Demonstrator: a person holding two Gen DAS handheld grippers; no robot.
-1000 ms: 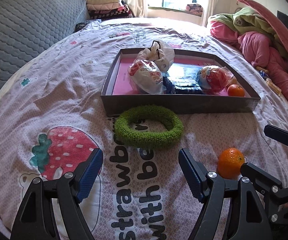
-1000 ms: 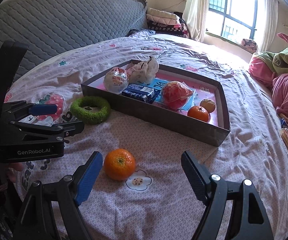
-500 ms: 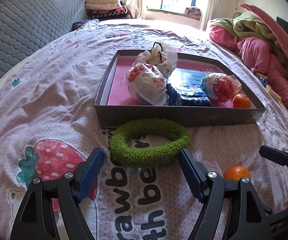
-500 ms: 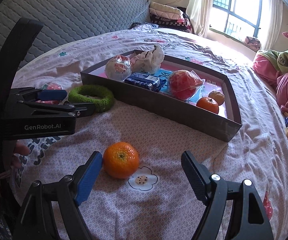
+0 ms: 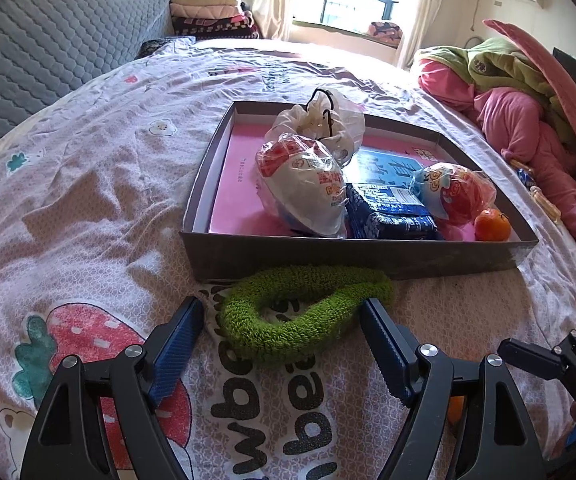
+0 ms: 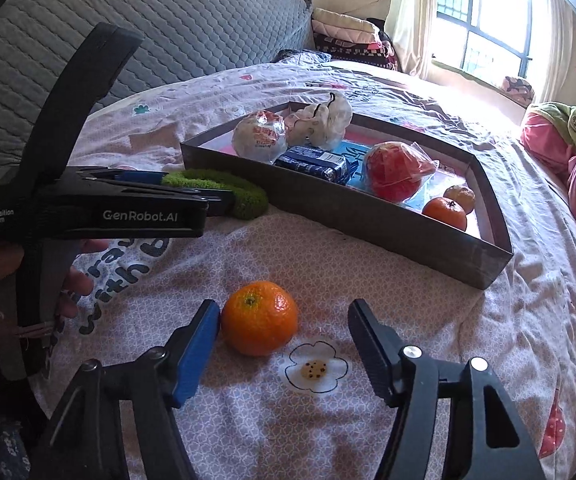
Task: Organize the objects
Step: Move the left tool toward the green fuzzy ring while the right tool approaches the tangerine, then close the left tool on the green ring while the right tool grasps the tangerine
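Observation:
A green fuzzy ring (image 5: 304,316) lies on the bedspread against the front wall of a shallow grey box (image 5: 360,260). My left gripper (image 5: 281,330) is open, its fingers on either side of the ring's near part. A loose orange (image 6: 259,318) lies on the bedspread between the open fingers of my right gripper (image 6: 283,334), touching the left pad (image 6: 197,352). The box (image 6: 388,224) holds wrapped snack bags, a blue packet (image 6: 314,164) and two small oranges (image 6: 446,212). The left gripper (image 6: 191,192) shows in the right wrist view, around the ring (image 6: 223,192).
A grey quilted headboard (image 6: 167,28) stands at the left. A heap of pink and green bedding (image 5: 520,108) lies at the right. Folded blankets (image 5: 211,12) are stacked by the window. The bedspread wrinkles left of the box (image 5: 99,192).
Both grippers have moved forward. The ring now lies between the left fingers and is squashed out of round. The orange now lies between the right fingers.

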